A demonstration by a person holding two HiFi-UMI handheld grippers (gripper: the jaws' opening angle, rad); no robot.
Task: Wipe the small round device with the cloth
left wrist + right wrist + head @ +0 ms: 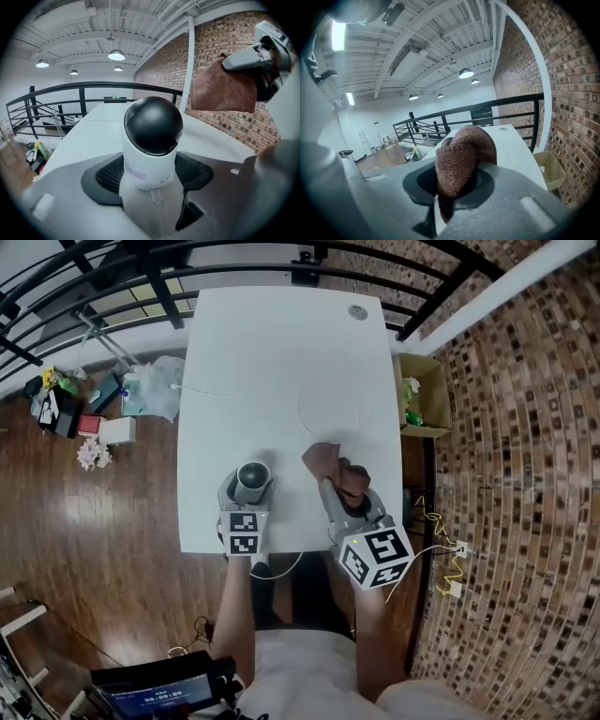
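Observation:
The small round device (251, 479), a white body with a black dome (152, 126), stands on the white table (281, 352) near its front edge. My left gripper (249, 487) has its two black pads (110, 174) against the sides of the device's white body (152, 171). A brown cloth (333, 465) is bunched between the jaws of my right gripper (345, 486), just right of the device and above the table. In the right gripper view the cloth (461, 154) bulges out of the shut jaws. The left gripper view shows the cloth (222, 86) hanging at the upper right.
A thin white cable (319, 413) loops across the table's middle, and a round grommet (357, 311) sits at the far edge. An open cardboard box (424, 395) stands on the floor right of the table. Bags and clutter (141, 390) lie on the floor at left. Black railings run behind.

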